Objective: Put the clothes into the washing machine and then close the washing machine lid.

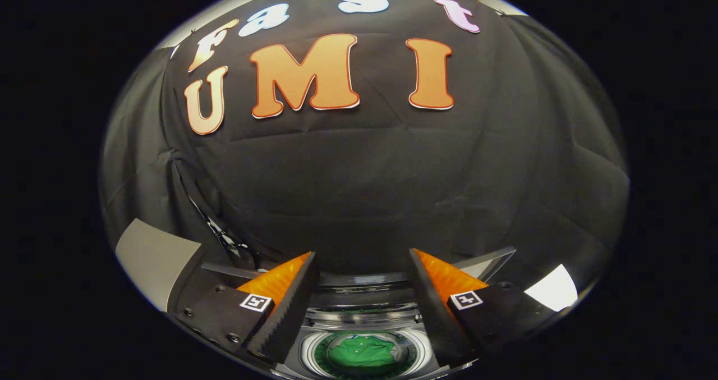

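Observation:
My gripper [363, 256] is open, its two fingers spread wide with nothing between them. Below and between the fingers I look down into the washing machine's round drum [307, 353]. A green garment [362, 351] lies crumpled at the bottom of the drum. The machine's dark top rim [359, 282] runs just beyond the fingertips. A flat dark panel with a light edge [488, 261], possibly the raised lid, slants up behind the right finger, though I cannot tell for sure. The fingers hover above the opening and touch nothing.
Black cloth wall [364, 189] hangs close behind the machine. A pale grey slab [151, 256] stands to the left of the machine. A bright white patch [552, 287] lies beyond the right finger. Cables [227, 239] hang near the back left corner.

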`<state>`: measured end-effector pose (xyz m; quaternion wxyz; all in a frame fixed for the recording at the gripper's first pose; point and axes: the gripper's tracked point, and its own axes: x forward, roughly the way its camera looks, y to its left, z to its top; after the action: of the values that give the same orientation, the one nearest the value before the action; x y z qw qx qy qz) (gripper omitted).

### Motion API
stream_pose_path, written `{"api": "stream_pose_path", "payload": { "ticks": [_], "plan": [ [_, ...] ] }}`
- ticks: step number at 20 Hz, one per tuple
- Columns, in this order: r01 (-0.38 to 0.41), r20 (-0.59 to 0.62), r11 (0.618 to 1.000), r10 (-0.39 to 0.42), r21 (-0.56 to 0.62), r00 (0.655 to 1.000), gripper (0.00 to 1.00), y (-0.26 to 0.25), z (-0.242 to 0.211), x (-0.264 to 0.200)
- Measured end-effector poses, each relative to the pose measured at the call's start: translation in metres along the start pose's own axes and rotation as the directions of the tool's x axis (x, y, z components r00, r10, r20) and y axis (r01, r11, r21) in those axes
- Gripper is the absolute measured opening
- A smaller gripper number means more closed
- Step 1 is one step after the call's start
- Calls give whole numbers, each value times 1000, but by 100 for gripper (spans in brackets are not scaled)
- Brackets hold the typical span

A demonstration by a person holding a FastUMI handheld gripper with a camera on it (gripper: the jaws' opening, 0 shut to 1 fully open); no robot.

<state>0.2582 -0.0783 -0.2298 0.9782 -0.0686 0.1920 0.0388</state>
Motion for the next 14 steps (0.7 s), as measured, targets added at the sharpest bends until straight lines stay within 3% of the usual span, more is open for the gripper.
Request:
{"api": "stream_pose_path", "payload": {
  "ticks": [6, 14],
  "plan": [
    [-4, 88, 1000, 4, 1, 996, 99, -1, -19, -38],
    [46, 91, 999, -47, 19, 995, 100, -1, -51, -77]
  ]
}}
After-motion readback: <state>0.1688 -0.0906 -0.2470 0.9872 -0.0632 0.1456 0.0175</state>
